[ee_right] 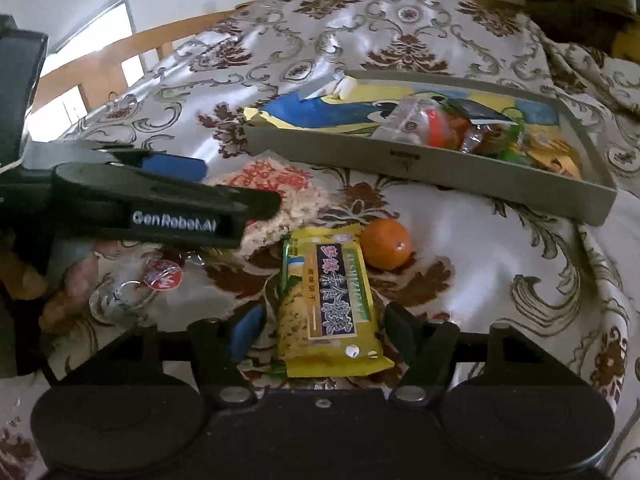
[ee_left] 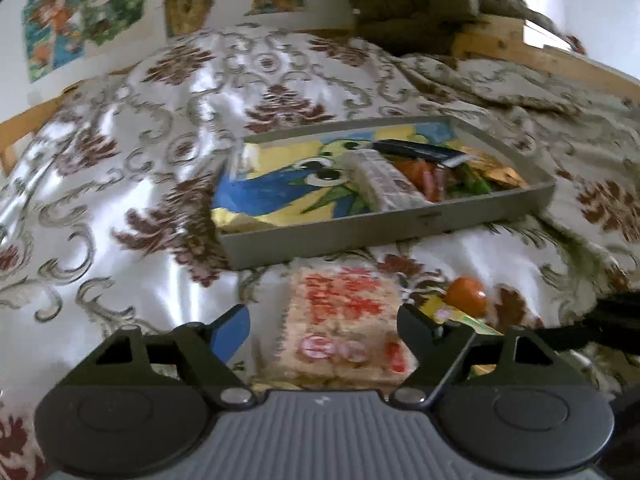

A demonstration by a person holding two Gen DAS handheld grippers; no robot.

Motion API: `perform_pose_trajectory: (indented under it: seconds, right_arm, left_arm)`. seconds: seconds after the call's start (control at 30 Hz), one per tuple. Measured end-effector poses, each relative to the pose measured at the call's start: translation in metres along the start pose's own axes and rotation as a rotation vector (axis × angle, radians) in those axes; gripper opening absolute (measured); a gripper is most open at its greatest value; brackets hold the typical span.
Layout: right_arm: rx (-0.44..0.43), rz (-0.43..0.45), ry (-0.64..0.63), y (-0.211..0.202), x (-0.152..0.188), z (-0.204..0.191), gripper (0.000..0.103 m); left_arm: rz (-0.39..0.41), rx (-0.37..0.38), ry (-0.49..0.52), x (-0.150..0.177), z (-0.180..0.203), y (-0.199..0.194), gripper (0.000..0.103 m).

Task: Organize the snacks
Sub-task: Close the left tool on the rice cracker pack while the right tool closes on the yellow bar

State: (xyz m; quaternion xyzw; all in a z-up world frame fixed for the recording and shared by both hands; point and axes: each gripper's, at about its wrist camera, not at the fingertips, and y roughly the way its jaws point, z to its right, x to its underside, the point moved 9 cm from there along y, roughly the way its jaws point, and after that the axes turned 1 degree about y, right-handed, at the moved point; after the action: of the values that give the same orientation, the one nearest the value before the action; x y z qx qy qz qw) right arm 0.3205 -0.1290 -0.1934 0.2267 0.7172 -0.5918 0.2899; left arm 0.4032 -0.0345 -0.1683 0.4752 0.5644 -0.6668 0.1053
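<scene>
Two snacks are sitting between my spread fingers: the left hand-held gripper (ee_left: 322, 328) is straddling a rice cake (ee_left: 340, 320), the right hand-held gripper (ee_right: 320, 332) a yellow packet (ee_right: 332, 312), both lying on the bed (ee_right: 480, 280) near the tray (ee_right: 420, 168), ready for lifting in.

Daylight, moderately bright, entering from window (ee_right: 90, 40) at upper left of right wrist view; window blown out white. Strong glare patches on satin cloth (ee_left: 132, 148), washing out pattern. Left wrist view smeared by motion blur, wall pictures (ee_left: 84, 16) blocky and soft. Right wrist view sharper; print on yellow packet (ee_right: 332, 300) legible. Heavy fisheye bending at edges, dark vignette in corners. Shadows soft, short.
</scene>
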Motion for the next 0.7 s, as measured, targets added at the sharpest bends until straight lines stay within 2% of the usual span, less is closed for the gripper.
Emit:
perform_pose_trajectory:
  seconds: [0.2, 0.3, 0.43, 0.57, 0.7]
  right_arm:
    - [0.011, -0.005, -0.036, 0.004, 0.000, 0.000, 0.071]
    - [0.016, -0.011, -0.029, 0.002, -0.001, 0.002, 0.052]
    - [0.029, -0.007, -0.030, 0.000, -0.002, 0.003, 0.053]
    - [-0.008, -0.012, -0.011, 0.005, 0.001, 0.006, 0.057]
    - [-0.021, -0.016, -0.002, 0.002, 0.000, 0.005, 0.051]
  left_arm:
    - [-0.041, -0.009, 0.157, 0.012, 0.021, 0.008, 0.085]
    - [-0.047, 0.008, 0.122, 0.013, 0.017, 0.009, 0.085]
    - [-0.059, 0.024, 0.067, 0.013, 0.010, 0.011, 0.082]
    - [-0.055, 0.000, 0.093, 0.014, 0.014, 0.011, 0.081]
    - [-0.046, 0.008, 0.074, 0.012, 0.014, 0.010, 0.079]
